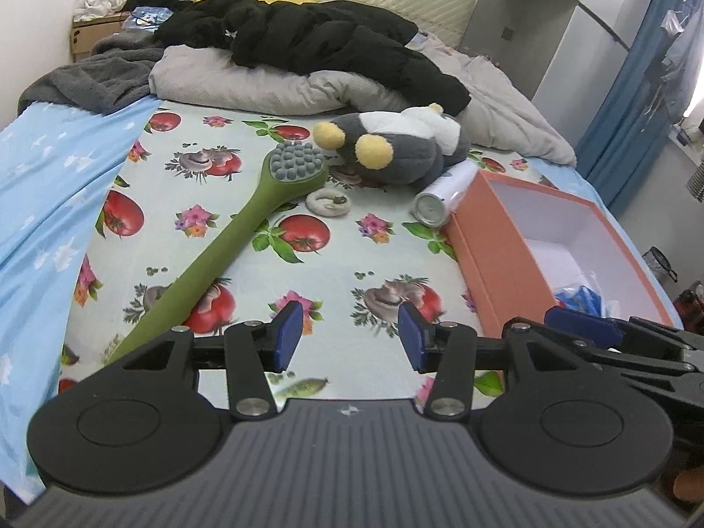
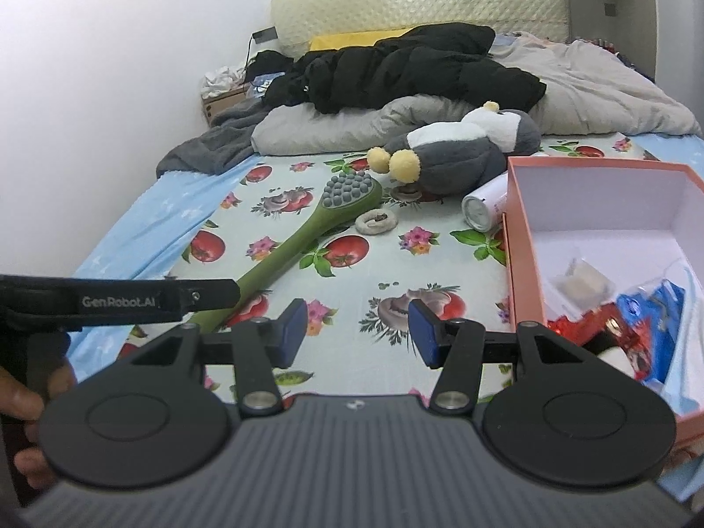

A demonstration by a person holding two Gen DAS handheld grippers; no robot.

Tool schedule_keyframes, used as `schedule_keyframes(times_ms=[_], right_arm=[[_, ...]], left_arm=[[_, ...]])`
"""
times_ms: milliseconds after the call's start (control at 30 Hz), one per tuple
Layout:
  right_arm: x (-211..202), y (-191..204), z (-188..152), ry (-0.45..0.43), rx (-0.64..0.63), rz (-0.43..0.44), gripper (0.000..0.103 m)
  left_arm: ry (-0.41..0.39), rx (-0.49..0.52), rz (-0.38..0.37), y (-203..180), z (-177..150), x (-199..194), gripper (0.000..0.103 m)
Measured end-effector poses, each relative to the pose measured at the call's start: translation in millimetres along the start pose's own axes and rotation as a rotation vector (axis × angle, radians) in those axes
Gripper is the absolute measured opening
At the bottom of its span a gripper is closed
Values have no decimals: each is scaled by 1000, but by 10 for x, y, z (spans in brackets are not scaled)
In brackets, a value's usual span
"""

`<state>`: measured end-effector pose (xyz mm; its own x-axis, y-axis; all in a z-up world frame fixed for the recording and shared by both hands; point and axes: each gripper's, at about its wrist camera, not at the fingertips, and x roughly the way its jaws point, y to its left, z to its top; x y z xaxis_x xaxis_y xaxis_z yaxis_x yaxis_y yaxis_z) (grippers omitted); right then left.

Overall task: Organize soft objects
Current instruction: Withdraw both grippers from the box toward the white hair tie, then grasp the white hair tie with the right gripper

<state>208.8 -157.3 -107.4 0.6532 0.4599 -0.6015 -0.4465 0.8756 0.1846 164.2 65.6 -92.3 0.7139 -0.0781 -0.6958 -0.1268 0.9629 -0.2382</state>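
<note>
The grey-and-white plush penguin with yellow pompom feet (image 1: 396,141) lies on the fruit-print bedsheet (image 1: 334,264), behind the orange cardboard box (image 1: 497,255); likely light, squashy, best pinched mid-body. Left claw (image 1: 350,336) and right claw (image 2: 356,330) both released, empty

A matt printed cotton-like bedsheet with tomatoes and flowers (image 1: 246,273) fills the middle of the frame. On it, left of centre, lies a smooth matt green rubbery massage brush with grey nubs (image 1: 246,229). Above centre sits a fuzzy grey, white and yellow plush toy (image 1: 396,149). To the right, a glossy white can with a metal base (image 1: 433,209) touches a matt orange cardboard box with a white paper lining (image 2: 523,264). A quilted cream headboard (image 2: 418,4) looks faintly shiny at the top.
</note>
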Motion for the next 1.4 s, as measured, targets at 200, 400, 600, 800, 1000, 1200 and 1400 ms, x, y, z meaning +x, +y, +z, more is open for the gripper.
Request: schedule_keyframes(times_ms=[200,400,600,800,1000,1200,1400], right_arm=[[326,-53,83,10,6,-20,54],[699,-119,159,22,7,-42,53],[1160,-196,243,42,33,-57,54],[1636,-259,307,68,58,-56,53],[2137,-280,437,63,99,-33,53],[2630,-265,577,44,102,-22,53],[2951,-272,602,45,87,-39,52]], left_arm=[[11,-21,9,159,106,370,54],[14,-51,21,348,223,741,54],[8,-46,38,468,323,1057,54],[22,-79,51,641,346,1419,54],[19,-108,46,791,429,1730,53],[-10,-88,35,831,564,1919,53],[-20,-75,34,880,647,2045,52]])
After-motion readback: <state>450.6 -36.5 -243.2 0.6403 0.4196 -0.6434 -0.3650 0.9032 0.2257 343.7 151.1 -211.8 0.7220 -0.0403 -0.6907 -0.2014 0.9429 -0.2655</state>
